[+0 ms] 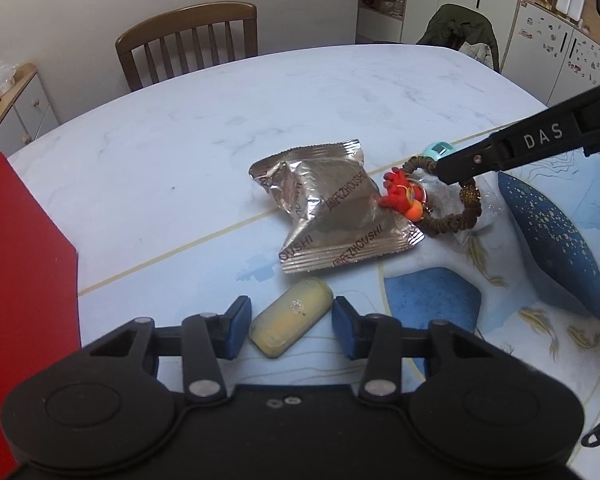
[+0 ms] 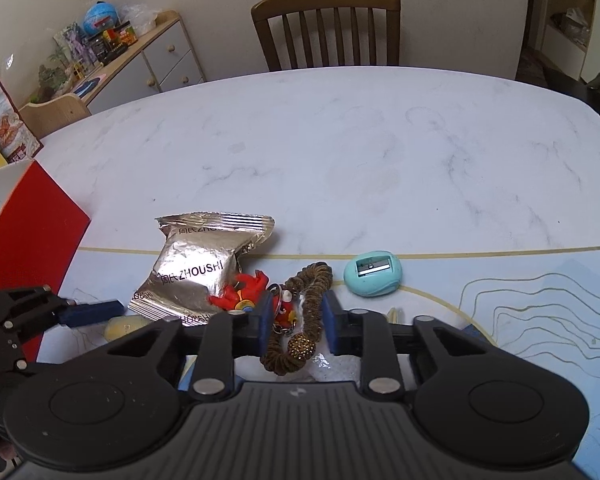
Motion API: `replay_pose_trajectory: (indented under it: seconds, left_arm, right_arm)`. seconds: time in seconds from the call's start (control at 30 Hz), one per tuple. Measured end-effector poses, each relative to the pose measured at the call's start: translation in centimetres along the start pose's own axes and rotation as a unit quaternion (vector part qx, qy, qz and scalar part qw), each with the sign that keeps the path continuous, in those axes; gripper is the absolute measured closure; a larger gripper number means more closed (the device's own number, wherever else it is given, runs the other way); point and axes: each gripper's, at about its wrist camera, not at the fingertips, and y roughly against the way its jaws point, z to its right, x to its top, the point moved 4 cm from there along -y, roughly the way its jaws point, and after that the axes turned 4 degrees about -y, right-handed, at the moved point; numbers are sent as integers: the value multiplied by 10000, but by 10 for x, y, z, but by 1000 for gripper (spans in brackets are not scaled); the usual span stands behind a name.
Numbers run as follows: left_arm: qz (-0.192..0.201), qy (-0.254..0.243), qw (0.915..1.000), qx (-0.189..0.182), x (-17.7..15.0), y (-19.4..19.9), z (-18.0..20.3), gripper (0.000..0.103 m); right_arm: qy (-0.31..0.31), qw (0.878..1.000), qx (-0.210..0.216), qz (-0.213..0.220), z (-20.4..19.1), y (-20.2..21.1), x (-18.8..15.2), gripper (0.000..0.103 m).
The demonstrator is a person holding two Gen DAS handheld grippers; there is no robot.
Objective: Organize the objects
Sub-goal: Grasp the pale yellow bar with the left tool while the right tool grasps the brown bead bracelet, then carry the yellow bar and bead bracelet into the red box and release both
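Note:
A pale yellow rounded block [image 1: 291, 320] lies on the table between the blue pads of my left gripper [image 1: 291, 329], and both pads touch its sides. Behind it rests a crumpled silver snack packet [image 1: 332, 216] [image 2: 196, 268]. In the right wrist view my right gripper [image 2: 298, 322] is shut on a brown coiled hair tie [image 2: 312, 280] with a gold bead, and a red toy keychain [image 2: 240, 288] is partly caught between its pads. A teal pencil sharpener [image 2: 374, 274] sits just beyond, to the right. The right gripper's fingers [image 1: 456, 168] hide part of the hair tie in the left wrist view.
A red box [image 1: 20, 280] [image 2: 28, 232] stands at the table's left edge. A wooden chair [image 2: 326, 28] is at the far side, and a second chair with a dark jacket [image 1: 462, 28] at the right. White marble tabletop [image 2: 340, 152] stretches beyond the blue printed mat [image 2: 540, 300].

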Motion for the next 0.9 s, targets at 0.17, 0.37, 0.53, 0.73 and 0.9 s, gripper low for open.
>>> replay_pose_trajectory:
  seconds: [0.17, 0.37, 0.53, 0.73, 0.9]
  left_arm:
    - [-19, 32, 10000, 23, 0, 6, 1, 60]
    - [13, 133, 9999, -17, 0, 18, -1, 60]
    - [10, 210, 9998, -2, -3, 24, -3, 60]
    - [-1, 270, 9996, -23, -8, 32, -5, 60]
    - [-11, 292, 9996, -24, -11, 37, -4, 60]
  right_arm:
    - [-23, 10000, -70, 25, -1, 2, -2, 94]
    - [-107, 9998, -57, 178, -4, 12, -2, 96]
    - [67, 9998, -159, 119, -6, 10, 0, 96]
    - [160, 9993, -343, -9, -5, 1, -1, 95]
    - [173, 9988, -457, -104, -4, -8, -3, 94]
